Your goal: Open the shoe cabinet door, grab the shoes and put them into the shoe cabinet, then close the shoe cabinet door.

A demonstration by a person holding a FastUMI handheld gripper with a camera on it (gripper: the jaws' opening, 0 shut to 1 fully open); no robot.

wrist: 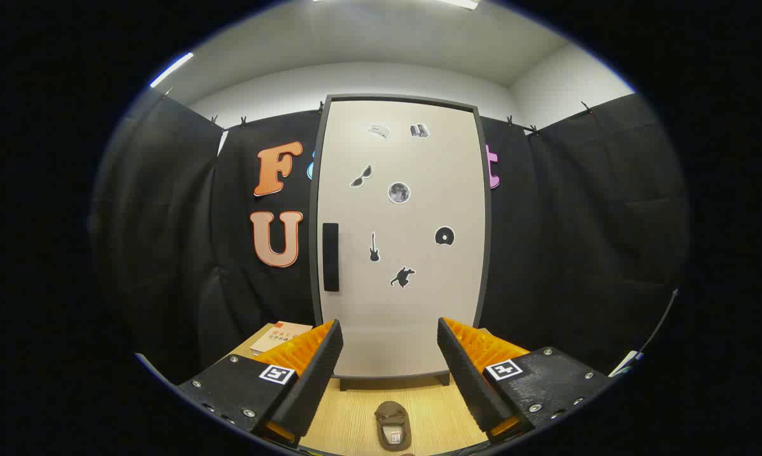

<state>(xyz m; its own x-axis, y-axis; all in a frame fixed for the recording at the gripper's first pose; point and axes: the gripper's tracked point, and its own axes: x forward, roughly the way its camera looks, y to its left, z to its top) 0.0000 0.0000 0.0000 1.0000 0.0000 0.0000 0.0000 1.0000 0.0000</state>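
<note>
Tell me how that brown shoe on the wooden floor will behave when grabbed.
The brown shoe, between the open claw fingers, looks small and low, so probably light. Its open top may flex under a pinch. Lying flat on the wooden floor, it seems unlikely to roll.

Black cloth [577,240] hangs clipped along its top edge as the booth's wall, with a plain white wall [368,82] and white ceiling [381,38] above it. Strip lights [171,68] glow on the ceiling. Below lies a light wood-grain floor [355,411].

We see tall pale shoe cabinet [401,240] w/ dark frame, door shut, dark handle [330,256] on its left edge, brown shoe [393,425] on wood floor just in front
</note>
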